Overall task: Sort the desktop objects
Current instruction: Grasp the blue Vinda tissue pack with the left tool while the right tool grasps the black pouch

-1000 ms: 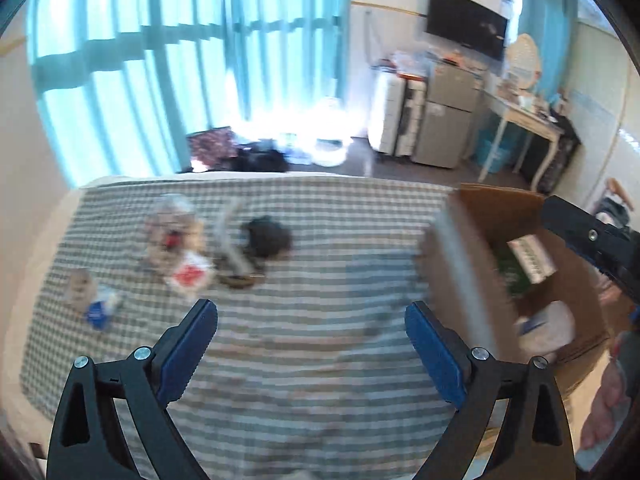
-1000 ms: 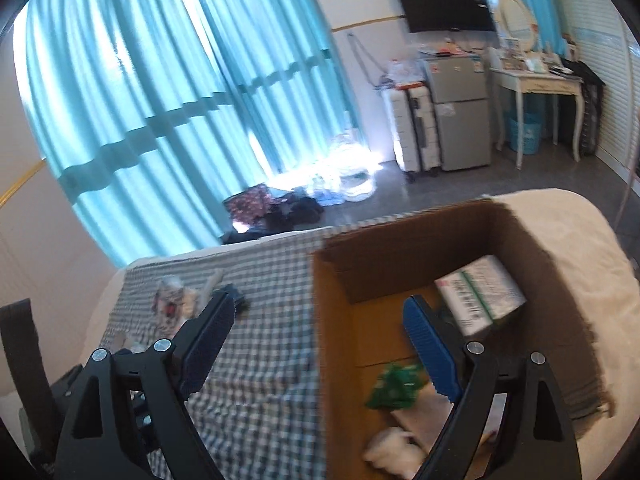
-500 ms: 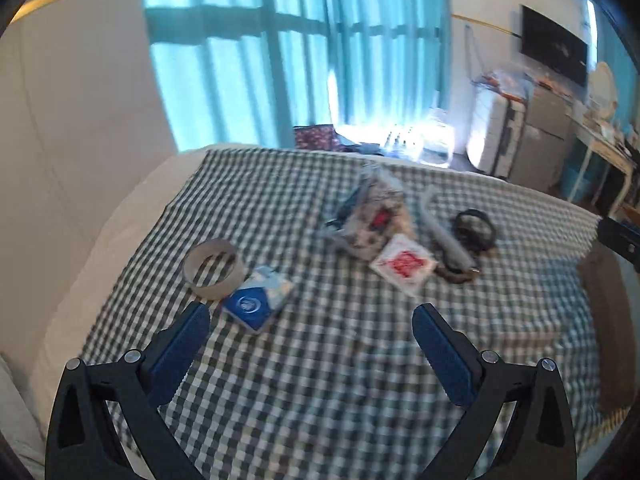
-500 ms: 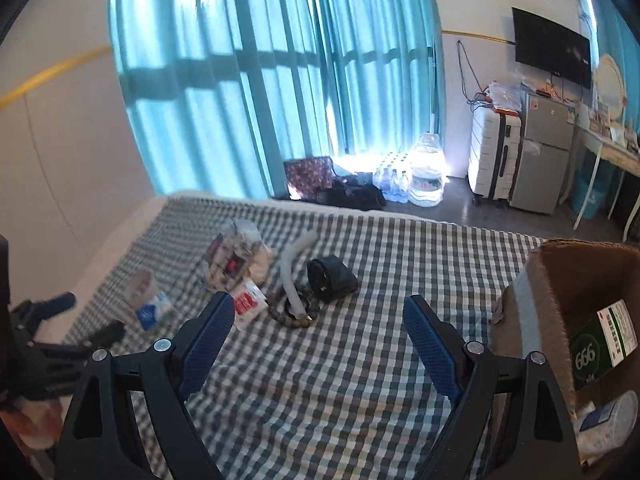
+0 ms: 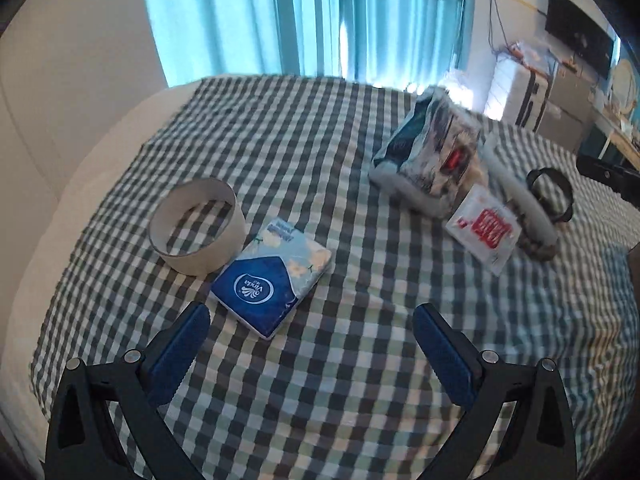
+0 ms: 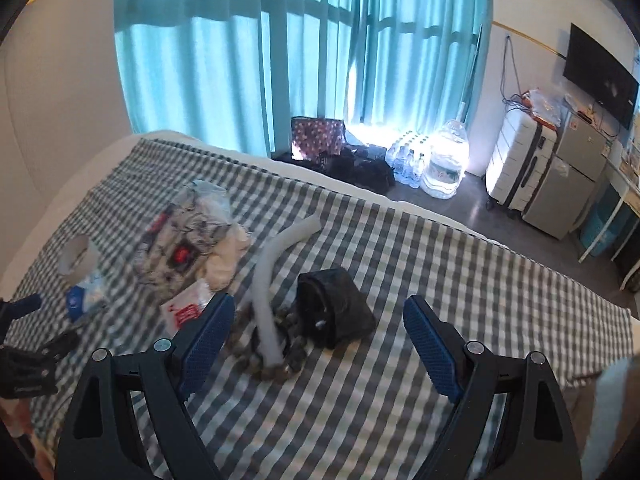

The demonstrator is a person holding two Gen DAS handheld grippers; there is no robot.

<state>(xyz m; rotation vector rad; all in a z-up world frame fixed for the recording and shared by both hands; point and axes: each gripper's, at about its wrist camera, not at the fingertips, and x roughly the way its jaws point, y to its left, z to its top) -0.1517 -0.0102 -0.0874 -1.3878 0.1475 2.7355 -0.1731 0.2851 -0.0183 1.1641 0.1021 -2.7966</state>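
Both wide open, holding nothing. Left hand-held gripper (image 5: pixel 310 334) just short of tissue pack (image 5: pixel 272 276), tape ring (image 5: pixel 197 226) beside it. Right hand-held gripper (image 6: pixel 318 334) near hose (image 6: pixel 272 276) and black pouch (image 6: pixel 334 312); bare checked cloth (image 6: pixel 360 400) below.

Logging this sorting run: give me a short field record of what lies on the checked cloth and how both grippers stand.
surface: green-and-white checked cloth
near left gripper: blue Vinda tissue pack, touching beige tape ring
near right gripper: black pouch, white hose
middle: printed plastic bag, red-and-white sachet
jaws: both open, empty
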